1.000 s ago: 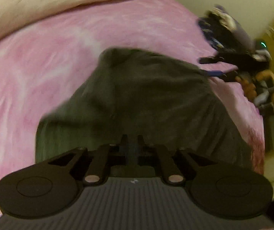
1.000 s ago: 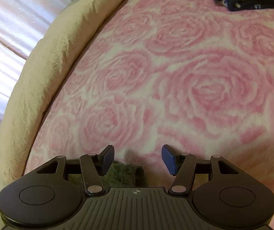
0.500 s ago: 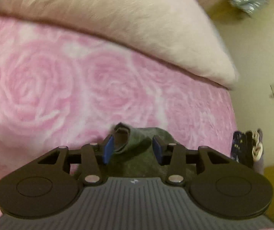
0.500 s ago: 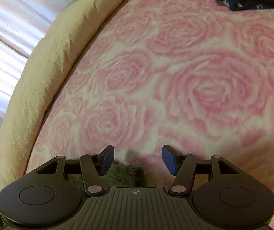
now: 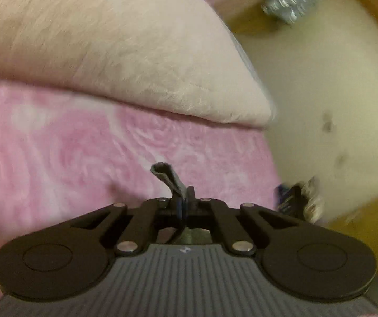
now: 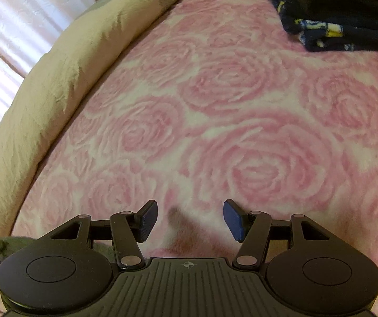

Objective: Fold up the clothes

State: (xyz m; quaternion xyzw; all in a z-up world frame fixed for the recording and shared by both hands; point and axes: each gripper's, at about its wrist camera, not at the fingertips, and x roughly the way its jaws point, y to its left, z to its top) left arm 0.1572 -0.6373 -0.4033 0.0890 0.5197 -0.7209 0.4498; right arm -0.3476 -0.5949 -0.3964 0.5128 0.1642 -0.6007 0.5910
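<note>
We clamp the left gripper (image 5: pixel 182 206) on a grey-green cloth garment's (image 5: pixel 166 175) edge, its tip poking ahead of the jaws, to lift it for folding; our right gripper (image 6: pixel 190 220) waits empty, jaws spread over the pink rose-patterned fleece blanket (image 6: pixel 241 121).

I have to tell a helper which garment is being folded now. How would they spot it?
Start at the pink rose blanket below the cream pillow. The grey-green cloth sticks up from the shut left gripper; unlike the navy patterned pile, it is plain and held.
</note>
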